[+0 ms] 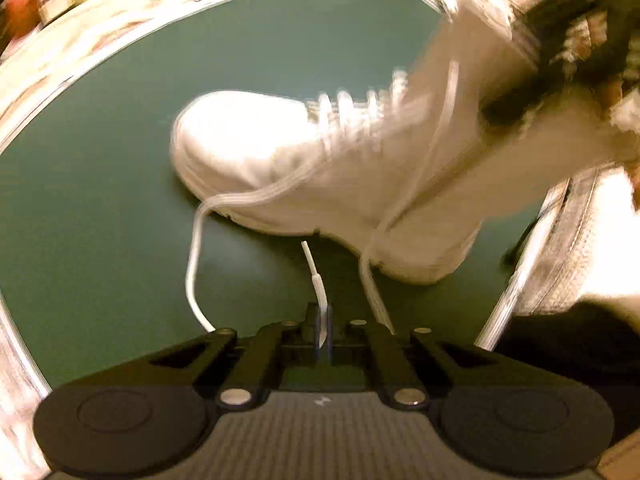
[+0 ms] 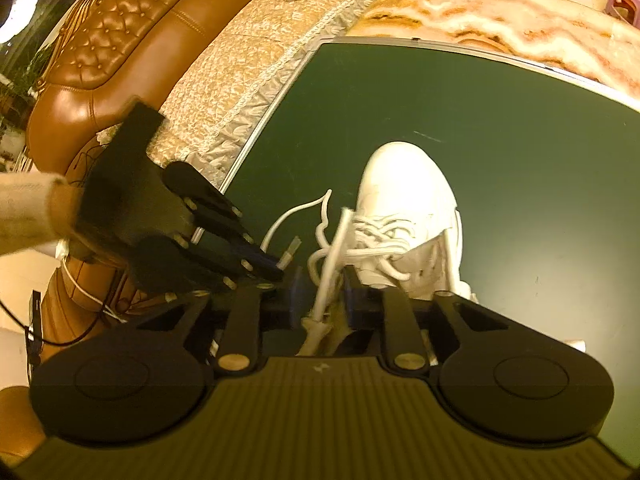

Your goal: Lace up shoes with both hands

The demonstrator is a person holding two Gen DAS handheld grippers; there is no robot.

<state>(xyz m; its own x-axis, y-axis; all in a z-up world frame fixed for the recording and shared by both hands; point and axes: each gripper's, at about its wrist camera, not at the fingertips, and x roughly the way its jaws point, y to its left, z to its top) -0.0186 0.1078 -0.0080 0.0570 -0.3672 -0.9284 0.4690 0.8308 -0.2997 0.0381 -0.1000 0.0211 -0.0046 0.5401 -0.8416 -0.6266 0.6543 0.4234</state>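
One white shoe (image 1: 320,168) lies mid-board on the green tabletop (image 1: 100,200), open green left of it, metal rim close at right. Left tongs (image 1: 323,326) pinch a lace end (image 1: 316,276), tip poking out. Right view: bare green right of the shoe (image 2: 404,200), sofa (image 2: 248,72) past the left rim. Right tongs (image 2: 324,284) part open, lace (image 2: 332,256) running loose between; left tongs (image 2: 276,268) just beside.

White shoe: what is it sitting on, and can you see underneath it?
The white shoe rests on a dark green board, which lies on a marble-patterned tabletop. Loose lace trails onto the board beside it. The shoe's sole and the board directly beneath it are covered.
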